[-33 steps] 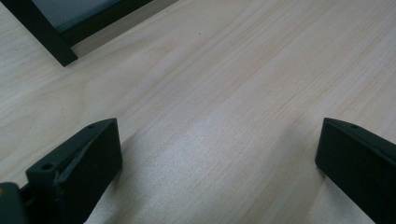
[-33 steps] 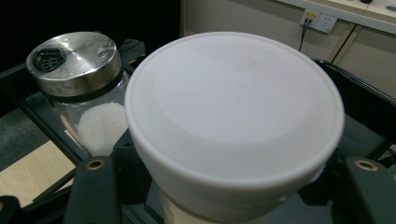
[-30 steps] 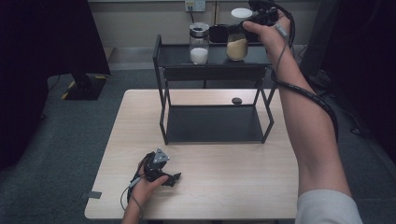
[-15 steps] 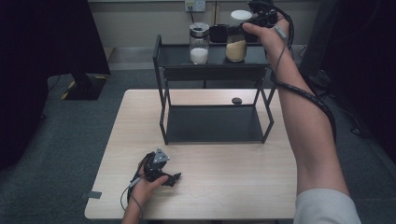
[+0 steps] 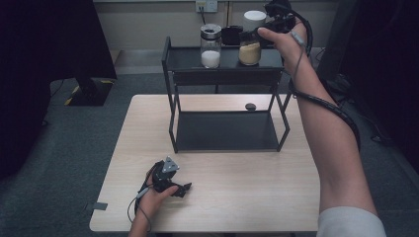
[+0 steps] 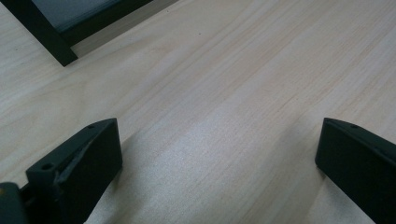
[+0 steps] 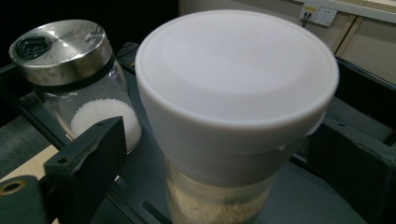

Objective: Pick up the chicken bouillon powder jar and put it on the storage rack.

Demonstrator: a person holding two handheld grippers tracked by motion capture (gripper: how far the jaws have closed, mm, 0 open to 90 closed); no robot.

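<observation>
Toppling of the jar (image 7: 236, 121) at upper right, bracketed untouched by the spread right gripper (image 7: 219, 154), is risked if nudged off-centre.

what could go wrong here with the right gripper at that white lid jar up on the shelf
The right gripper is open with its fingers either side of the white-lidded jar, near the lid; closing that high could tip it. The metal-lidded jar stands close beside it and could get bumped. Both sit on the rack's top shelf, so either could fall.
</observation>
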